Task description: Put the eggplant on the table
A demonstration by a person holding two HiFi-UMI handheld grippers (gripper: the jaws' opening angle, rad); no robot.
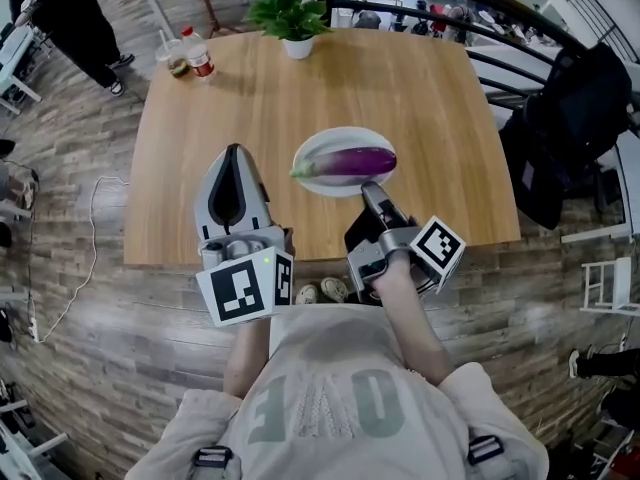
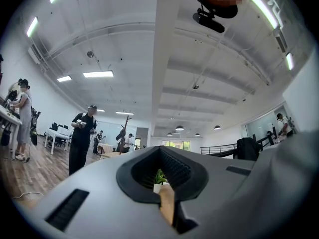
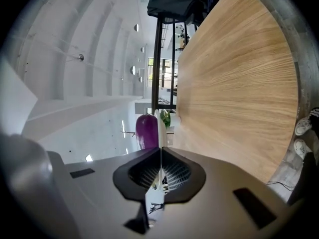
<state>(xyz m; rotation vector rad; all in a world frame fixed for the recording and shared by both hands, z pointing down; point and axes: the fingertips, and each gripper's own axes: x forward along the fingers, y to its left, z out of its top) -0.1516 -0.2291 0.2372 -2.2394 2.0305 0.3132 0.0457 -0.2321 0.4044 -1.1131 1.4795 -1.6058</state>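
Note:
A purple eggplant (image 1: 350,160) with a green stem lies on a white plate (image 1: 340,138) near the middle of the wooden table (image 1: 420,98). My right gripper (image 1: 368,188) is shut and empty, its tip just short of the plate's near rim. In the right gripper view the eggplant (image 3: 146,131) and the plate's edge (image 3: 160,126) show just beyond the shut right gripper (image 3: 160,149), which is rolled on its side. My left gripper (image 1: 234,154) hovers over the table left of the plate, shut and empty. In its own view the left gripper (image 2: 160,152) points across the room.
A potted plant (image 1: 290,18) stands at the table's far edge, with a bottle (image 1: 198,53) and a cup (image 1: 172,58) at the far left corner. A black bag on a chair (image 1: 570,128) is to the right. A person (image 1: 70,18) stands far left.

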